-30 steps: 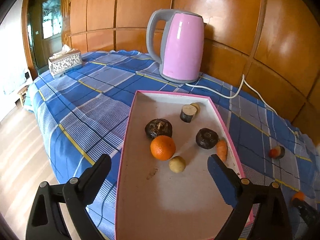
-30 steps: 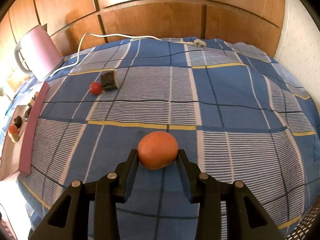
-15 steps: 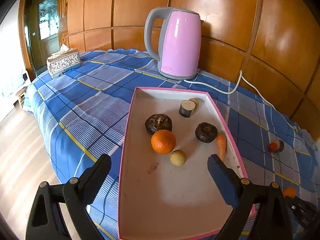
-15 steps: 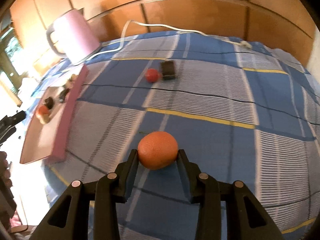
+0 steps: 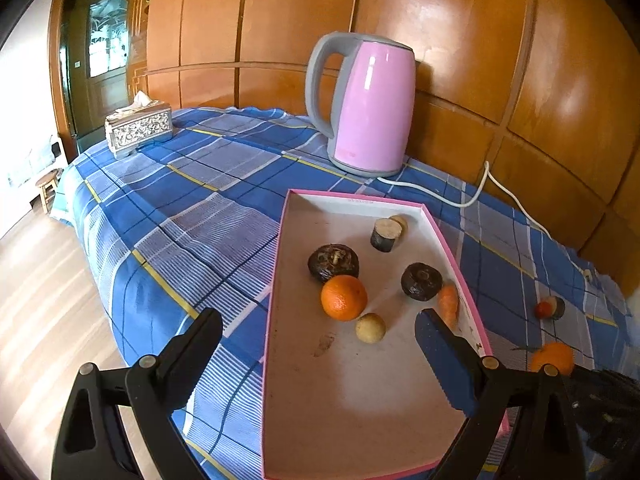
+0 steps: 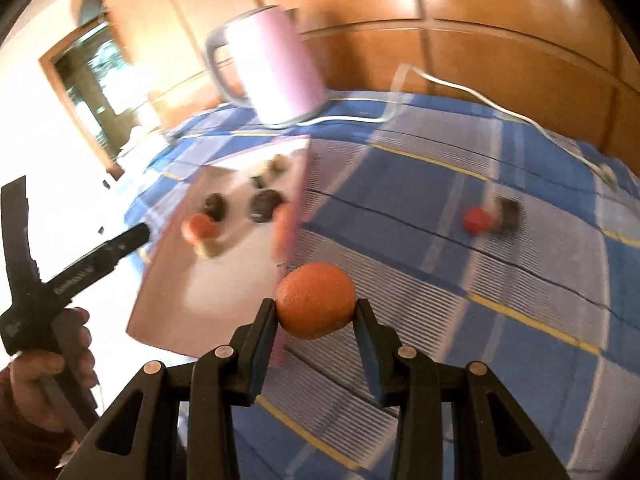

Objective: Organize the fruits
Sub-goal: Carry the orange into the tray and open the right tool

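Right gripper (image 6: 315, 312) is grasping an orange (image 6: 316, 300) above the checked cloth (image 6: 500, 264); left gripper (image 5: 320, 344), released, is hovering over the tray (image 5: 360, 412) before wood panelling (image 5: 440, 40).

R tool (image 6: 315, 316) clamped on orange (image 6: 316, 300) — pink-rimmed tray (image 6: 298, 184) blurred beyond

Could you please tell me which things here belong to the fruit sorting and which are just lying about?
Job:
- orange in right claw
- pink-rimmed tray of produce
- red fruit on cloth

Bystanders:
- pink kettle
- white cord
- tissue box
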Motion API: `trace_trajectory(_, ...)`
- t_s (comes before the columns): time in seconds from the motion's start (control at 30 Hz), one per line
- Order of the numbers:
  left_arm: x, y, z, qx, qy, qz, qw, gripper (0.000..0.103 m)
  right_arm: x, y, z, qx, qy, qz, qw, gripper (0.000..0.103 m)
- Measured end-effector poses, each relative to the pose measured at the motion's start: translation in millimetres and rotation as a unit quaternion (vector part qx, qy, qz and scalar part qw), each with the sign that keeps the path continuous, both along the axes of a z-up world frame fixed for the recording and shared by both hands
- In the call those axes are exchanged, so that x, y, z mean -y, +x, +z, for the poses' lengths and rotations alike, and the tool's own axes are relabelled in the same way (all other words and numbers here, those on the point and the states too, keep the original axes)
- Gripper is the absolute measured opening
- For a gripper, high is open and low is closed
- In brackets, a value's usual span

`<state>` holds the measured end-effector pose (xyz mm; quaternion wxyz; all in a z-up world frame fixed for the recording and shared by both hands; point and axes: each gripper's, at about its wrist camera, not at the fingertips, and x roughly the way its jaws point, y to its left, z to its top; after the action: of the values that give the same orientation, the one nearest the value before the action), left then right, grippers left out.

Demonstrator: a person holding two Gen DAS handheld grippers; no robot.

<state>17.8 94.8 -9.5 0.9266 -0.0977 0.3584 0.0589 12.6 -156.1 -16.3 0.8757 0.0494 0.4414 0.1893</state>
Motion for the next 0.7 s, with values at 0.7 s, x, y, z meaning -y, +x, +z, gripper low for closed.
trace_trajectory(0.7, -32.6, 7.0, -5.4, -0.004, -0.013, 0.04, 0.9991, 0.097, -92.8, 42.3, -22.0, -0.009, -0.101, 0.068, 0.993, 0.041)
